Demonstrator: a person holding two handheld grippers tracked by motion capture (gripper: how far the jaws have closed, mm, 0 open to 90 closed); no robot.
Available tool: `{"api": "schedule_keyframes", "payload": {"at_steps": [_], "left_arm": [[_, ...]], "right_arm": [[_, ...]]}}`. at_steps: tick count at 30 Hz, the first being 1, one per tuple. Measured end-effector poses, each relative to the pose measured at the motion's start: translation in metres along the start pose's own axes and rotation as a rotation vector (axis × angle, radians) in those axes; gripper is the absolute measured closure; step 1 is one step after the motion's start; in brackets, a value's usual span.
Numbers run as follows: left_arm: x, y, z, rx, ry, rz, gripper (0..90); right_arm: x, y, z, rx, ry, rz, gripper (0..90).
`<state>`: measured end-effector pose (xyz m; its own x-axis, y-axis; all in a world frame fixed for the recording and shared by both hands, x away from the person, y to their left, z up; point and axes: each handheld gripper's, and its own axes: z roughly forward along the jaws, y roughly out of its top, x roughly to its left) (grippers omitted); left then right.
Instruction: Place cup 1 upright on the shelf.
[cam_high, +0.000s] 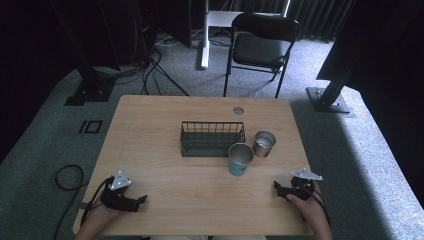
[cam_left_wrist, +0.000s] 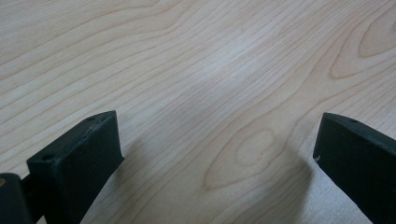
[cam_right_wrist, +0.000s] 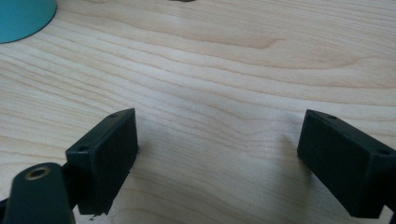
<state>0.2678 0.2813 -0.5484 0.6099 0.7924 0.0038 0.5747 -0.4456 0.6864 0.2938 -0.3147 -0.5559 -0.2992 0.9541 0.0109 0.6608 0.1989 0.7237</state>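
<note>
A teal cup (cam_high: 240, 159) with a metal rim stands upright near the middle of the wooden table (cam_high: 155, 125); its base (cam_right_wrist: 21, 16) peeks in at the top left of the right gripper view. A shorter steel cup (cam_high: 263, 143) stands just right of and behind it. A dark wire basket (cam_high: 212, 138) sits behind both, with nothing seen inside. My left gripper (cam_high: 142, 200) rests at the front left, open over bare wood (cam_left_wrist: 215, 135). My right gripper (cam_high: 276, 189) rests at the front right, open, with only table between its jaws (cam_right_wrist: 217, 140).
A round grommet (cam_high: 238, 110) is set in the table's far edge. Beyond the table stand a black folding chair (cam_high: 260, 47), dark frame legs (cam_high: 90, 80) and floor cables (cam_high: 150, 70). A cable loop (cam_high: 67, 177) lies on the carpet at the left.
</note>
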Motion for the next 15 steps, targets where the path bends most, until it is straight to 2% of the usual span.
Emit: {"api": "schedule_keyframes", "payload": {"at_steps": [4,15], "left_arm": [[-0.002,0.003,0.001,-0.001,-0.021,0.003,1.6],[-0.015,0.014,0.005,-0.019,-0.043,0.039,1.6]], "right_arm": [[0.0,0.0,0.0,-0.001,0.0,-0.001,11.8],[0.0,0.0,0.0,0.0,0.0,0.0,11.8]]}}
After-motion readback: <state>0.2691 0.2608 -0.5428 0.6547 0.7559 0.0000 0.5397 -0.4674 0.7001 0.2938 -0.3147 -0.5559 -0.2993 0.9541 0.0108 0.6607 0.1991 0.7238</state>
